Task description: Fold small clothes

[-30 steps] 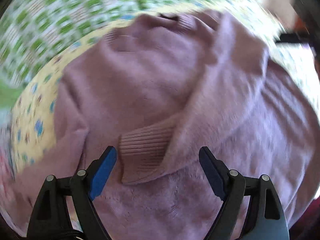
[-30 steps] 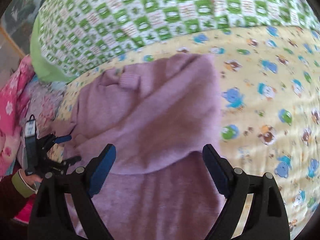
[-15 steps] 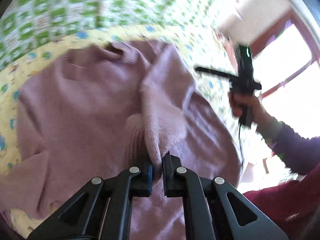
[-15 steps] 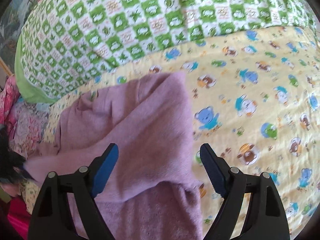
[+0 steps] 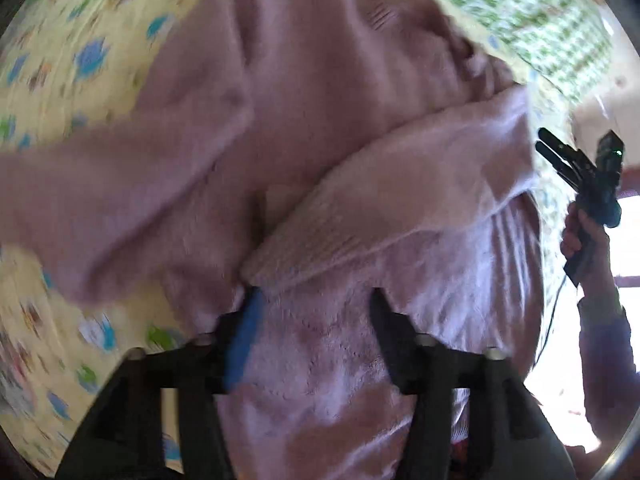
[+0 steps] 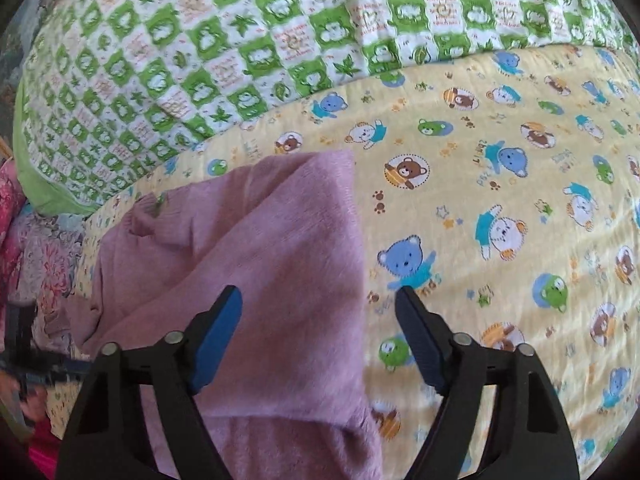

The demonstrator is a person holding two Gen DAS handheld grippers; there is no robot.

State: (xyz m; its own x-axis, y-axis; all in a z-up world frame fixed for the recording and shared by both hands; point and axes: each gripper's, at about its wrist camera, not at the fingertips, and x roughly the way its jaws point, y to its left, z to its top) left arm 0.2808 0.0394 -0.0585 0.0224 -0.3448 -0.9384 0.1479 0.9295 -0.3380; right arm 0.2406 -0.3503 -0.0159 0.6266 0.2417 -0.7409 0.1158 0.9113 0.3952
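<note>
Bright daylight throughout. The left wrist view is smeared by motion blur, with white glare at the right edge. The right wrist view is sharp centrally, curved and dark-cornered by fisheye distortion.

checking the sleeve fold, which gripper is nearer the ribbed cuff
Left. The left gripper sits just below the ribbed cuff, jaws just reopened. The right gripper hangs over the sweater's far edge.
</note>
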